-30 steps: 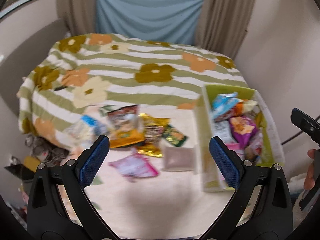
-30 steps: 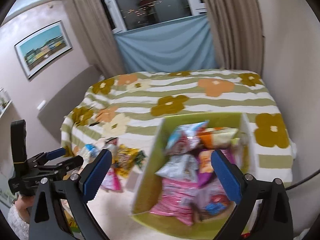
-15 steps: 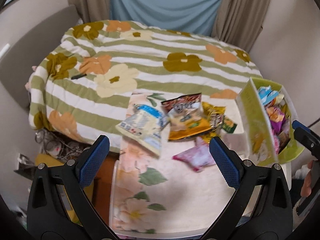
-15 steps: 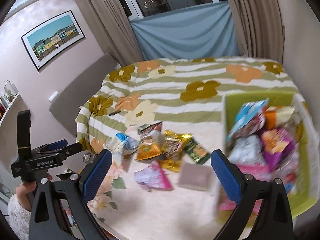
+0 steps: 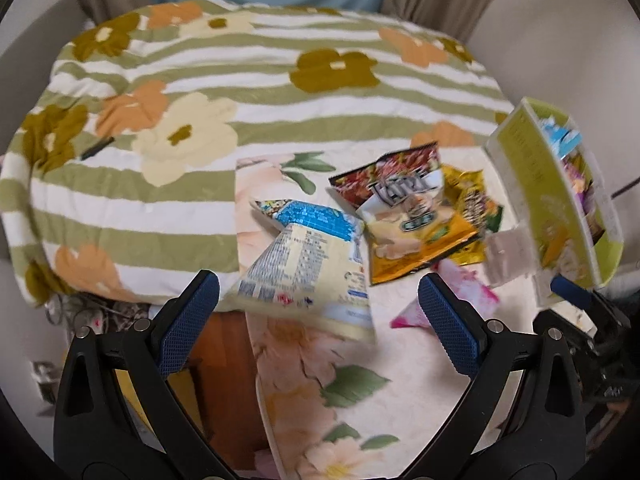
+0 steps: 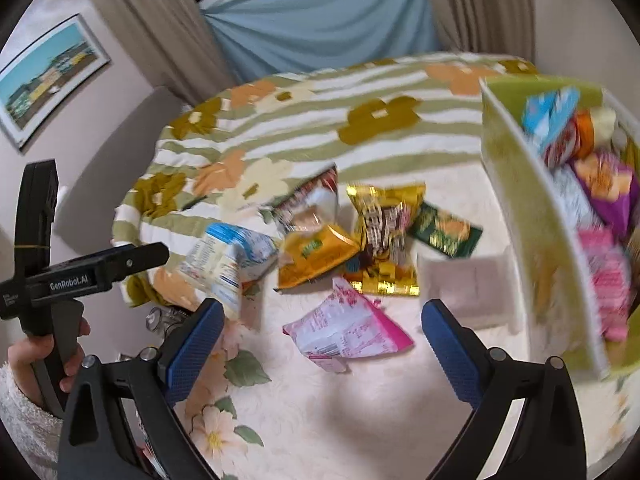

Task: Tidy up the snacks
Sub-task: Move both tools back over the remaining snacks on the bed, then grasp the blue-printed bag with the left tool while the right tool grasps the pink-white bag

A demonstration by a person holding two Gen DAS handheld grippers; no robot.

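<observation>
Several snack packets lie on a cream floral-cloth table [image 5: 400,400]. A pale yellow bag with a blue top [image 5: 308,268] lies at the table's left edge, also in the right wrist view [image 6: 228,256]. Beside it are an orange chip bag [image 5: 412,220], a gold packet [image 6: 384,232], a green packet [image 6: 444,230] and a pink packet [image 6: 344,328]. A green bin [image 6: 532,208] full of snacks stands at the right. My left gripper [image 5: 318,320] is open and empty just short of the yellow bag. My right gripper [image 6: 322,344] is open and empty over the pink packet.
A bed with a green-striped flower blanket [image 5: 240,80] lies behind the table. A small white box [image 6: 464,284] sits against the bin. Clutter lies on the floor left of the table [image 5: 80,312]. Walls and curtains close in at the back.
Both grippers swung left, away from the bin, and came down closer to the loose packets. The yellow bag now sits between the left fingers' line of view. Both stayed open.
</observation>
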